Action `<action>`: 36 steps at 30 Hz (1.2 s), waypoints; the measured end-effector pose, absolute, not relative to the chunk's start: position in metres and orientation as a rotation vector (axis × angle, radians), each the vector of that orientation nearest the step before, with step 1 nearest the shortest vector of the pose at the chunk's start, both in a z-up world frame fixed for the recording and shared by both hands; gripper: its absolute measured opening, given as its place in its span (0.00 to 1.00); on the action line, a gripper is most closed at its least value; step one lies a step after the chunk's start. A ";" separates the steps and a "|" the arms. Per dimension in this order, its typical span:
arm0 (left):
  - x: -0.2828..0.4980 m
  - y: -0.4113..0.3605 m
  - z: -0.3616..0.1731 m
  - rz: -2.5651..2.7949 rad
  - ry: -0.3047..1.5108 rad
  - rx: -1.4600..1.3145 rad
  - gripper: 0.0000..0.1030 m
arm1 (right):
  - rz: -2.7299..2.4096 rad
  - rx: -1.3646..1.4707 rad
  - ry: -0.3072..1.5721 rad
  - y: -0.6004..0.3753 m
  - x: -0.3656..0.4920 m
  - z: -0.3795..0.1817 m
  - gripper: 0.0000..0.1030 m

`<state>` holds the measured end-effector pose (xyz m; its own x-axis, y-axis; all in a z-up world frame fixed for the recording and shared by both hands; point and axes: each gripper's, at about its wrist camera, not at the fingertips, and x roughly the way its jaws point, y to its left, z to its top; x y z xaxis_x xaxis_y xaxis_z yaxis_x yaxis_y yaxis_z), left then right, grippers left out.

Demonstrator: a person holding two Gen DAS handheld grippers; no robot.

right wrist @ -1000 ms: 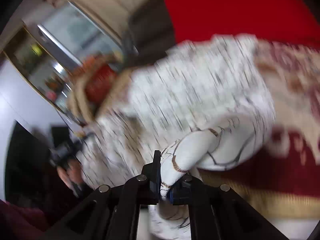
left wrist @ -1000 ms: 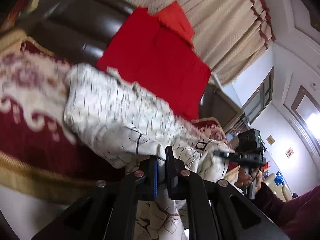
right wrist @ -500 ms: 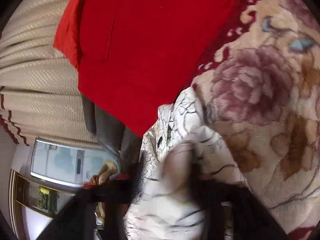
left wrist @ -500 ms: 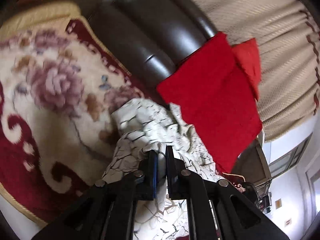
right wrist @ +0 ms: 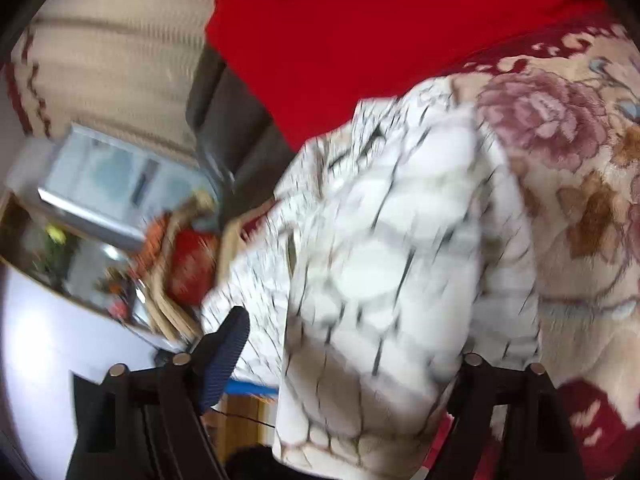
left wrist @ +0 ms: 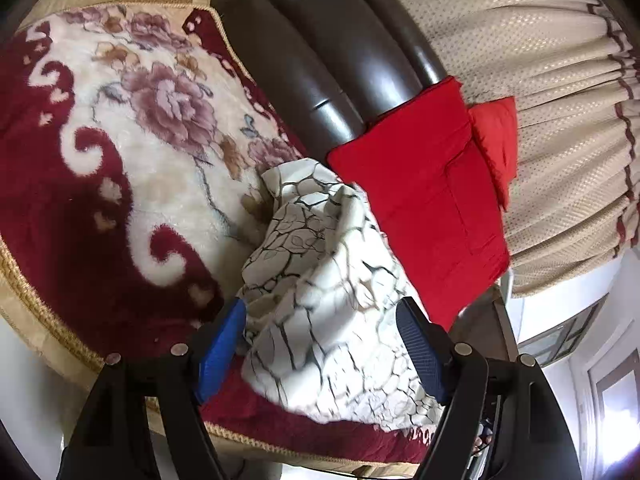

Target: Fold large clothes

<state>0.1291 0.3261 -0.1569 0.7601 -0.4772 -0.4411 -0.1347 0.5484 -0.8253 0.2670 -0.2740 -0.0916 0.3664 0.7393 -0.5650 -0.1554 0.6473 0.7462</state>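
Observation:
A white garment with a dark crackle print [left wrist: 320, 288] lies bunched on the floral red-and-cream blanket [left wrist: 120, 152]. My left gripper [left wrist: 322, 320] is open, its blue-padded fingers [left wrist: 224, 344] standing wide on either side of the cloth. In the blurred right wrist view the same garment [right wrist: 392, 264] fills the middle. My right gripper [right wrist: 352, 336] is open too; its left finger [right wrist: 226, 344] shows, and cloth hides the right fingertip.
A red cushion [left wrist: 424, 216] leans on the dark leather sofa back [left wrist: 328, 60] right behind the garment. Beige curtains [left wrist: 540, 60] hang at the back. A window [right wrist: 116, 184] and cluttered furniture show at the left of the right wrist view.
Both grippers were shut on the garment and have opened wide, letting it drop onto the blanket. The garment went from stretched between them to bunched in a heap.

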 end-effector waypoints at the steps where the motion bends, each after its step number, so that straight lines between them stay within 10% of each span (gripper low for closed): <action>1: 0.129 0.324 -0.155 -0.236 0.715 -0.970 0.75 | 0.620 0.597 1.057 -0.264 0.264 -0.090 0.41; 4: 0.134 0.303 -0.141 -0.248 0.770 -0.811 0.64 | 0.576 0.441 1.093 -0.238 0.257 -0.090 0.23; 7: 0.146 0.279 -0.131 -0.256 0.833 -0.604 0.05 | 0.588 0.384 1.058 -0.224 0.255 -0.077 0.12; 19: 0.236 0.318 -0.058 -0.300 0.747 -0.613 0.06 | 0.511 0.445 0.820 -0.249 0.345 -0.004 0.07; 27: 0.354 0.349 -0.102 -0.126 0.876 -0.838 0.07 | 0.302 0.851 0.727 -0.316 0.455 -0.031 0.14; 30: 0.344 0.350 -0.124 -0.092 0.850 -0.911 0.20 | 0.245 0.918 0.721 -0.337 0.450 -0.045 0.82; 33: 0.313 0.354 -0.126 -0.089 0.758 -0.966 0.50 | 0.331 0.893 0.727 -0.338 0.423 -0.045 0.86; 36: 0.276 0.353 -0.119 0.000 0.665 -1.027 0.55 | 0.427 0.716 0.788 -0.313 0.390 -0.034 0.85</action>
<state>0.2759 0.3532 -0.1191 0.8053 -0.3012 -0.5106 -0.3005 0.5350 -0.7896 0.3896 -0.3131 -0.0341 0.6403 0.5919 -0.4896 -0.0870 0.6891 0.7194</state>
